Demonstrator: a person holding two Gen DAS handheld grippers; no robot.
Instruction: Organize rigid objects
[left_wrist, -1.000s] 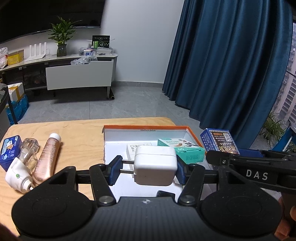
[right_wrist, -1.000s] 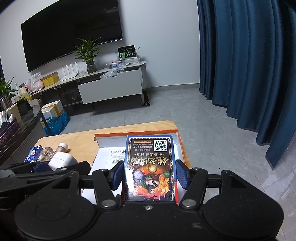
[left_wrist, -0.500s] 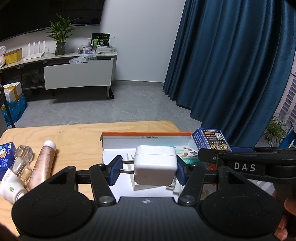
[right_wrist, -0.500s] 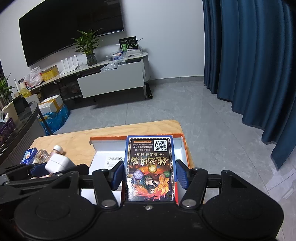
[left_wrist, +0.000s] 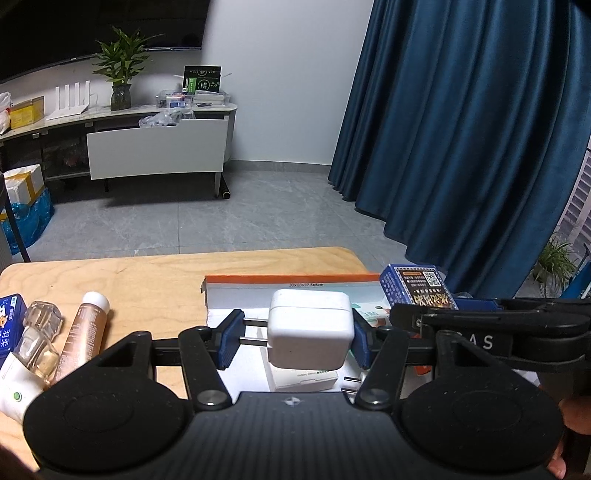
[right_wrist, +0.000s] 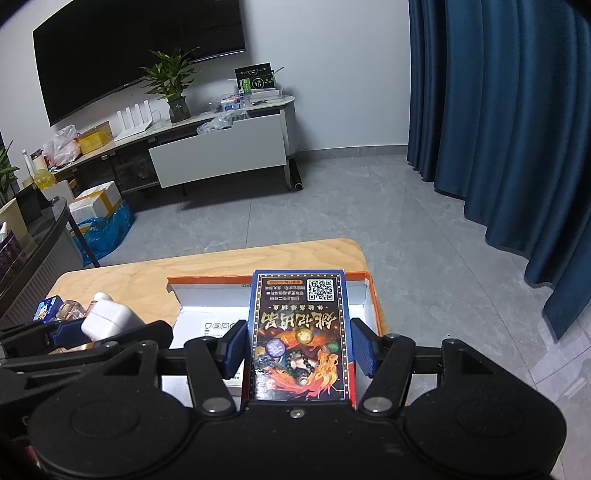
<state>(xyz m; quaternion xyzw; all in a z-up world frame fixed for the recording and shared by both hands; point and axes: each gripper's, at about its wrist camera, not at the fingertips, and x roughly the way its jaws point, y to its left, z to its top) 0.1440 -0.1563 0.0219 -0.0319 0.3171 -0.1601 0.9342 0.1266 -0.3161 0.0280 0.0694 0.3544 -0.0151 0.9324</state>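
My left gripper (left_wrist: 297, 339) is shut on a white plug charger (left_wrist: 309, 332), its two metal prongs pointing left against the left pad. It hangs over the open orange-rimmed white box (left_wrist: 288, 279) on the wooden table. My right gripper (right_wrist: 298, 345) is shut on a blue card box (right_wrist: 301, 325) with a QR code, over the right part of the same orange-rimmed box (right_wrist: 207, 279). The right gripper (left_wrist: 480, 332) and its card box (left_wrist: 421, 291) show at the right of the left wrist view. At the left of the right wrist view are the left gripper and charger (right_wrist: 107, 319).
Inside the orange-rimmed box lie a teal carton (left_wrist: 369, 314) and a small white carton (left_wrist: 303, 378). On the table to the left lie a pink bottle (left_wrist: 86, 339), a clear glass bottle (left_wrist: 40, 332), a small blue box (left_wrist: 9, 325) and a white item (left_wrist: 14, 391). Beyond the table's far edge is grey floor.
Both grippers have shifted with their loads. The orange-rimmed box sits lower in both views, and the bottles have slid toward the left edge of the left wrist view. Both grips are unchanged.
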